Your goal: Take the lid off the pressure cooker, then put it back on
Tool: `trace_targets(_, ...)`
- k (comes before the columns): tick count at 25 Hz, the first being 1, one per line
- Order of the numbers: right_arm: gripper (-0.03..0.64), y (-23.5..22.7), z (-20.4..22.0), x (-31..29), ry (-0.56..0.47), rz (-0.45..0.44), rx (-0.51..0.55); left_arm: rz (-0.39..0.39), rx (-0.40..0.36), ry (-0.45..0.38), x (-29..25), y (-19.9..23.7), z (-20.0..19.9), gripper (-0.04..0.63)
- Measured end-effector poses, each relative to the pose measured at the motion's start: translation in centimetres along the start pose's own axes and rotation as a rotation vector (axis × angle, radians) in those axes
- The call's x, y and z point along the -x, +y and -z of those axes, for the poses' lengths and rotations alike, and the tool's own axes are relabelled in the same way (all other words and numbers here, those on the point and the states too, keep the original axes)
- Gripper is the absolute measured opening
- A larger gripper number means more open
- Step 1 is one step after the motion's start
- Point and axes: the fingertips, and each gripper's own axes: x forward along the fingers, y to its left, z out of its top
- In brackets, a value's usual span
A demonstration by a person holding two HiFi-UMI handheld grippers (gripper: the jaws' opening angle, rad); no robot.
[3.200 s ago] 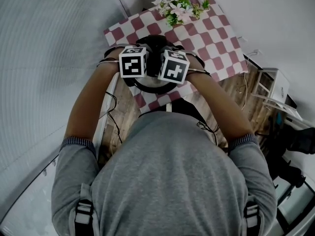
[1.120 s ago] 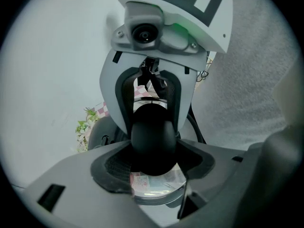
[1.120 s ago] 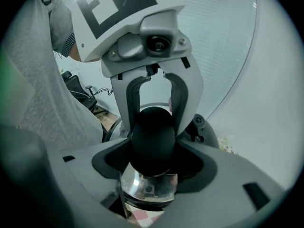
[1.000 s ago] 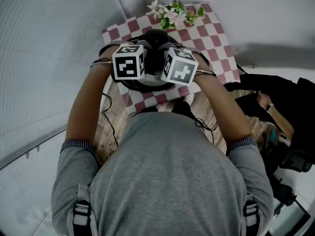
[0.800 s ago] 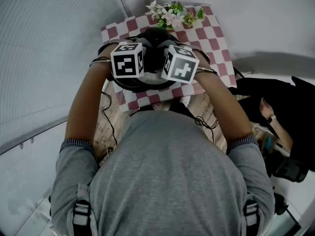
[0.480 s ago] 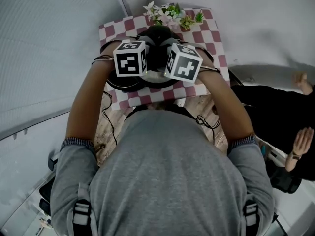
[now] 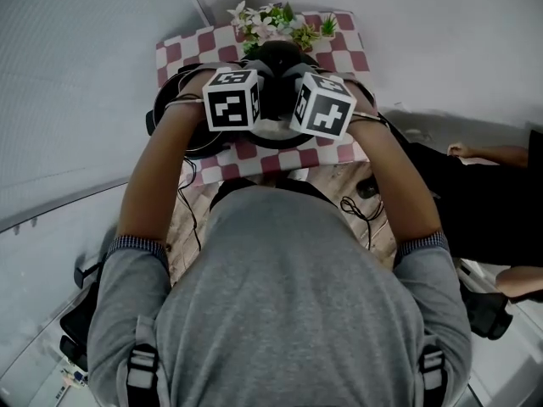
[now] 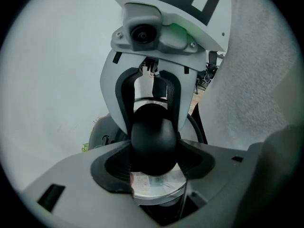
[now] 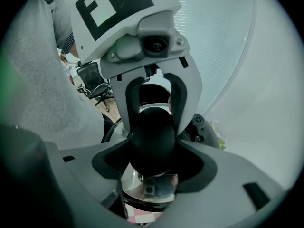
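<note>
Both grippers clamp the black round knob (image 8: 153, 139) of the pressure cooker lid from opposite sides. My left gripper (image 8: 153, 144) and my right gripper (image 9: 152, 141) face each other, jaws pressed on the knob (image 9: 152, 137). The shiny steel lid (image 8: 154, 188) hangs under the knob, seen also as the lid (image 9: 151, 190) in the right gripper view. In the head view the lid (image 7: 280, 138) sits under the two marker cubes, to the right of the dark cooker pot (image 7: 174, 117). The pot stands on the checked cloth (image 7: 344, 53).
Artificial flowers (image 7: 267, 17) lie at the cloth's far edge. A wooden table top (image 7: 373, 202) with cables shows beside my torso. A person in black clothes (image 7: 492, 202) is at the right. An office chair base (image 7: 81, 312) stands at lower left.
Both grippers have carried the lid to the right, off the pot, whose dark rim now shows at the left. The person at the right has shifted.
</note>
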Motion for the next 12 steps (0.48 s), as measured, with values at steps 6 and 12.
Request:
trace_targets(6, 0.291, -0.3, 3.7, 1.1, 0.011, -0.002, 0.005, -0.008, 0.009, -0.001, -2.6, 0.6, -2.8, 0.302)
trace_targets(12, 0.291, -0.6, 7.4, 1.3, 0.015, -0.014, 0.012, -0.011, 0.028, -0.003, -5.5, 1.2, -5.0, 0.302)
